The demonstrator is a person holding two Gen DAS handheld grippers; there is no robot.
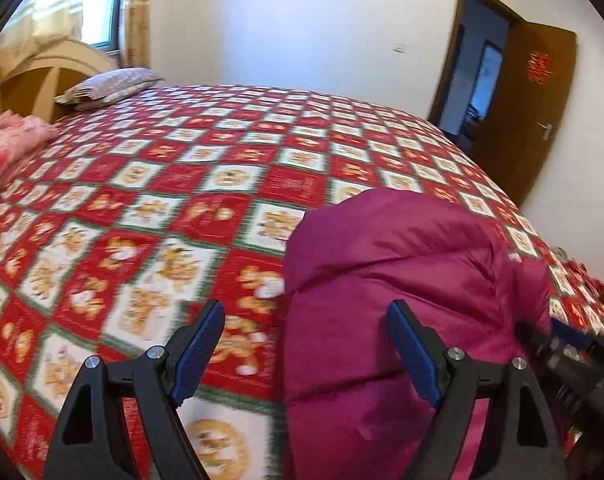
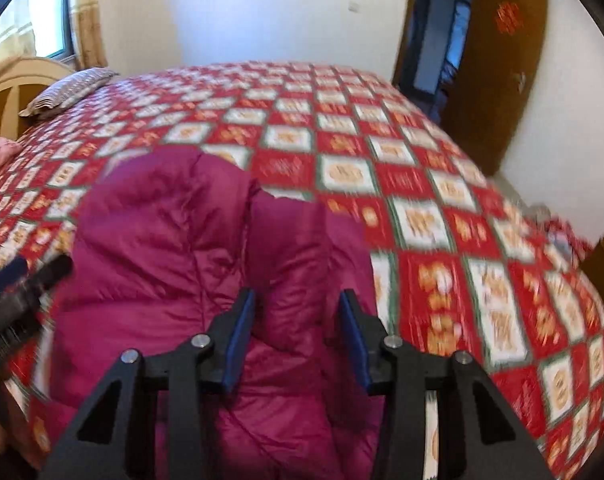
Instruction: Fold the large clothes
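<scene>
The left gripper (image 1: 304,346) is released above the bed (image 1: 222,184); the right gripper (image 2: 296,338) seems unclenched around the jacket (image 2: 206,240).

White walls (image 1: 302,20), a bright curtained window (image 1: 98,4), brown open door (image 1: 530,112); the bed (image 1: 182,184) looks blurred.

The padded jacket (image 2: 206,280) lies bunched on the near part of the bedspread (image 2: 342,152), the right gripper (image 2: 294,320) directly over it and the left gripper (image 1: 306,344) apparently over its left edge, with a pillow (image 2: 66,90) far left and a door (image 2: 498,64) beyond the bed.
</scene>
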